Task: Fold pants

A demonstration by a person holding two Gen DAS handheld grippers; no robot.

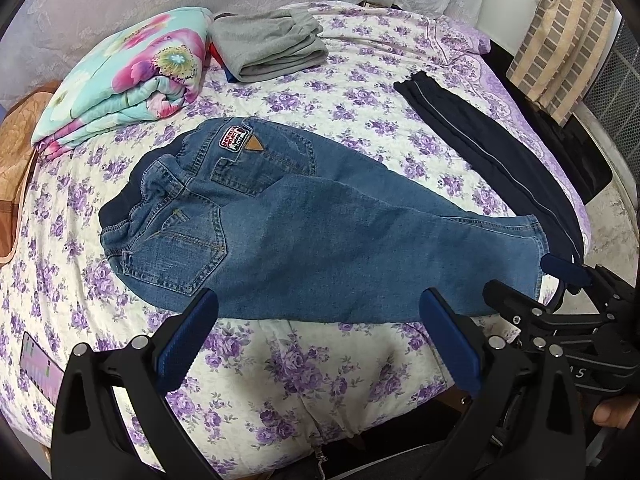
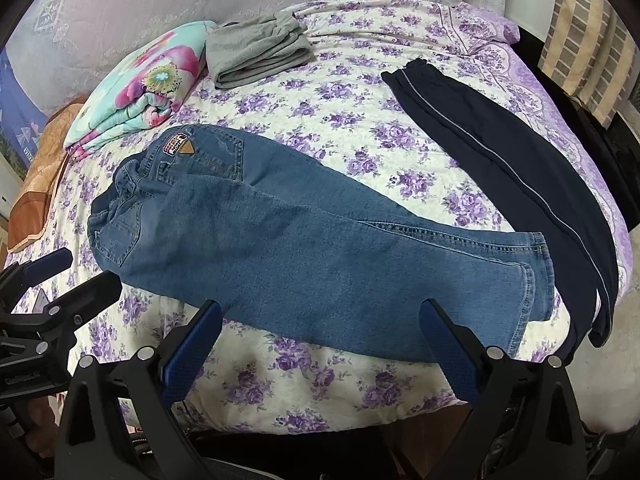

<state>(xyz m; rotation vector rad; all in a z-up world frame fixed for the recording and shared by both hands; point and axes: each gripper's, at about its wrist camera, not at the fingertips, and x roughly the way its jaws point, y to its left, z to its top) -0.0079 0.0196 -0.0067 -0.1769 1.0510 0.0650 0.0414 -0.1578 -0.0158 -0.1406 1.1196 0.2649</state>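
Blue jeans [image 1: 320, 224] lie flat on the bed, folded lengthwise with one leg on the other, waistband at the left, hems at the right; they show in the right wrist view [image 2: 320, 248] too. My left gripper [image 1: 320, 304] is open and empty, just short of the jeans' near edge. My right gripper [image 2: 320, 312] is open and empty at the same near edge, further toward the hems. It shows in the left wrist view [image 1: 528, 280] at the right, by the hems. The left gripper shows at the left of the right wrist view [image 2: 68, 276].
The bed has a purple-flowered cover [image 1: 304, 372]. Dark navy pants with a grey stripe [image 2: 520, 176] lie at the right. A folded grey garment [image 2: 256, 52] and a folded floral quilt [image 2: 144, 92] sit at the back left. The bed's front edge is just below the grippers.
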